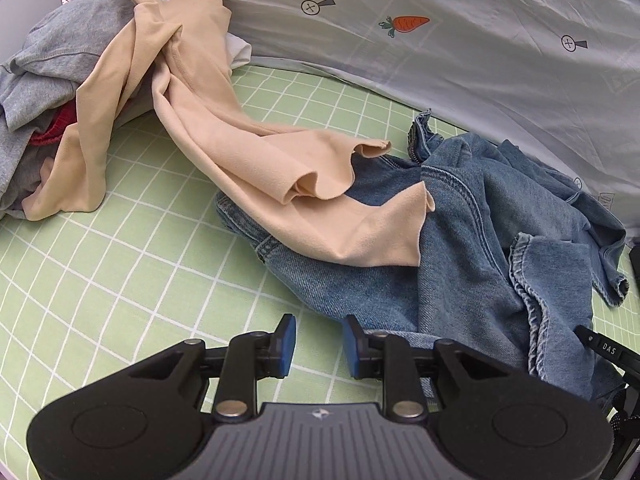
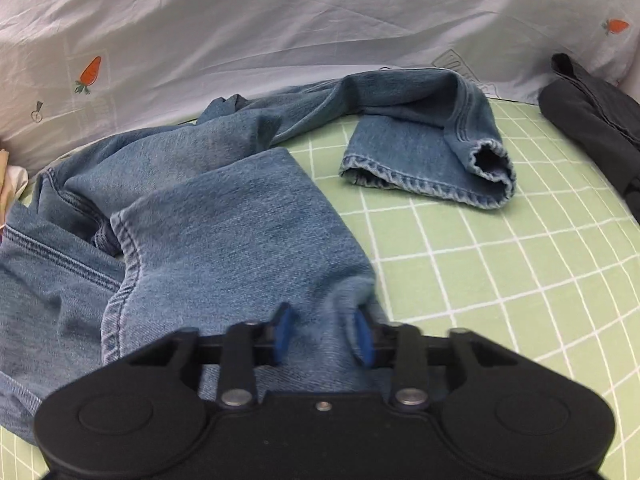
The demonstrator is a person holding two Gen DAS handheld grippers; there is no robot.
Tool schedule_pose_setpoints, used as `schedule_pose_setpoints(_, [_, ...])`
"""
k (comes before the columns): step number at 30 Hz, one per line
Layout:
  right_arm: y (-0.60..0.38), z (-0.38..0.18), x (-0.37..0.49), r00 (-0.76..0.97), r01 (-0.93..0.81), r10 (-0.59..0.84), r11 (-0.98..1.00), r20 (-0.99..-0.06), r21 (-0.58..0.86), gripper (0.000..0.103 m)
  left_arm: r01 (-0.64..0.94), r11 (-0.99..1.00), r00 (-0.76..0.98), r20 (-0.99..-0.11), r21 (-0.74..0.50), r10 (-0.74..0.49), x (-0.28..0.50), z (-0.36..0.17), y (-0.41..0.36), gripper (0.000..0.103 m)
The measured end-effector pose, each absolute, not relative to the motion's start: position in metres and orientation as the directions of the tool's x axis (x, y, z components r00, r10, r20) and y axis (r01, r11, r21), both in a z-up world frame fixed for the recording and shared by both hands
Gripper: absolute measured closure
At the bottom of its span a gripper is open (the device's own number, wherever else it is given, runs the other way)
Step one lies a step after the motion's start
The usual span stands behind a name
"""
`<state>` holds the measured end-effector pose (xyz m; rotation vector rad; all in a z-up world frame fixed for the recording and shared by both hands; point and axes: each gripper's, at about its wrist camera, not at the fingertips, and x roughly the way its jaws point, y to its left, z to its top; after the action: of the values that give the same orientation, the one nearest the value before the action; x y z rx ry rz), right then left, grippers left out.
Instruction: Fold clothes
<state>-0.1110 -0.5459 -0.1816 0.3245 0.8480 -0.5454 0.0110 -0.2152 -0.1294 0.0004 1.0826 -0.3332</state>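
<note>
The blue jeans (image 2: 224,232) lie crumpled across the green checked bed sheet (image 2: 500,264), one leg flopped toward the pale carrot-print cover (image 2: 280,20) at the back, its hem doubled over. A beige top (image 1: 224,128) drapes from a heap of grey clothes (image 1: 44,76) onto the jeans' waist end.

Denim like this looks heavy and fairly stiff; I'd expect it to hold a crease but drag on the sheet, so the stitched hems or the waistband seem the firmest places to pinch. The beige top looks thin, soft and likely to slide off when the jeans move.

The right hand-held gripper (image 2: 323,334) sits low over a jeans leg, jaws apart with denim bunched between the blue pads (image 2: 283,332), not clamped. The left hand-held gripper (image 1: 318,346) hovers at the jeans' near edge, jaws parted, holding nothing.
</note>
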Motion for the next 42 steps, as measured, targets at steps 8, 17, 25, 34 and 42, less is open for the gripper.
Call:
schedule_pose_setpoints(8, [-0.626, -0.170, -0.209, 0.182, 0.848, -0.658, 0.481, -0.730, -0.222, 0.096, 0.272, 0.946, 0.433, -0.855, -0.177, -0.284, 0.012, -0.126, -0.211, 0.075])
schedule_pose_setpoints(17, [-0.632, -0.153, -0.247, 0.012, 0.848, -0.755, 0.355, -0.655, -0.393, 0.041, 0.214, 0.946, 0.420, -0.851, -0.244, -0.315, 0.023, -0.132, -0.191, 0.074])
schedule_pose_setpoints(25, [-0.515, -0.157, -0.155, 0.314, 0.706, -0.622, 0.658, -0.717, -0.262, 0.029, 0.154, 0.936, 0.476, -0.806, -0.318, -0.352, 0.061, -0.124, -0.175, 0.064])
schedule_pose_setpoints(34, [-0.413, -0.178, -0.086, 0.347, 0.621, -0.543, 0.744, -0.764, -0.247, 0.021, 0.177, 0.922, 0.436, -0.812, -0.344, -0.387, 0.133, -0.137, -0.160, 0.055])
schedule_pose_setpoints(42, [-0.365, -0.191, -0.061, 0.288, 0.643, -0.567, 0.712, -0.772, -0.283, 0.021, 0.193, 0.893, 0.389, -0.803, -0.407, -0.451, 0.162, -0.154, -0.134, 0.087])
